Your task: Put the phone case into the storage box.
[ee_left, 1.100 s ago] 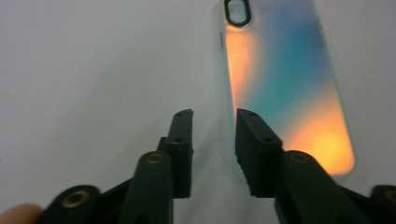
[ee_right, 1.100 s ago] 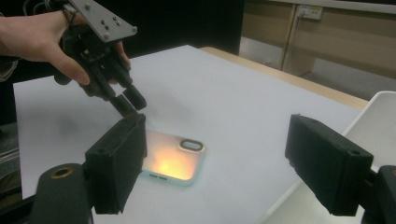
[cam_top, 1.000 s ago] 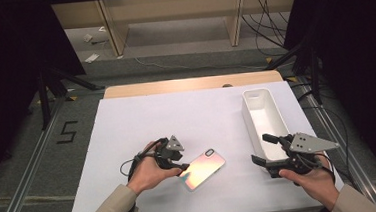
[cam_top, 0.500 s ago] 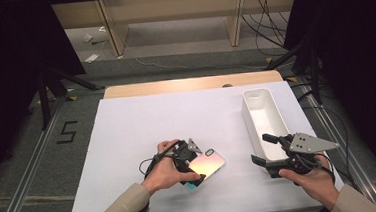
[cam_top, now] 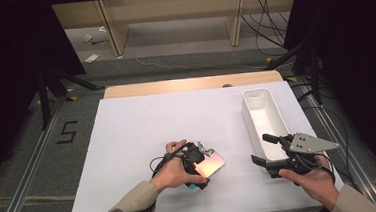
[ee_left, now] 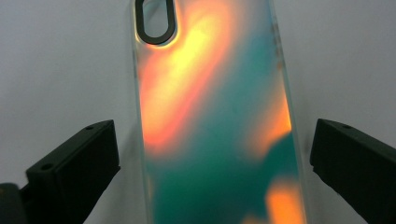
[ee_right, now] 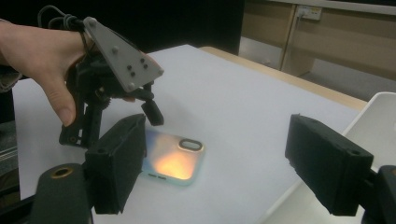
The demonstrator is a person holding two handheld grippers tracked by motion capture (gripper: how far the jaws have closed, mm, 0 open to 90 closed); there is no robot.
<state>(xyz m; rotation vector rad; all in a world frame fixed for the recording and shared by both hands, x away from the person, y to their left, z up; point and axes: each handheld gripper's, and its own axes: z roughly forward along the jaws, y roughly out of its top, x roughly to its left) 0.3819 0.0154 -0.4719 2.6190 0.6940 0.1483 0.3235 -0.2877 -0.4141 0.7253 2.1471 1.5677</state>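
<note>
While the left gripper (ee_left: 205,154) has just been opening wide astride the phone case (ee_left: 215,121) flat on the table (cam_top: 128,140), grasp pending, the right gripper (cam_top: 269,153) waits open, empty, beside the bin (cam_top: 256,101).

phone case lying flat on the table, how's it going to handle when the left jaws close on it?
The phone case looks thin and glossy, so probably light, a bit flexible and slippery. It lies flat, so it likely slides on the table rather than tips. The left gripper has just been opening; its jaws straddle the case's long edges without touching.
</note>
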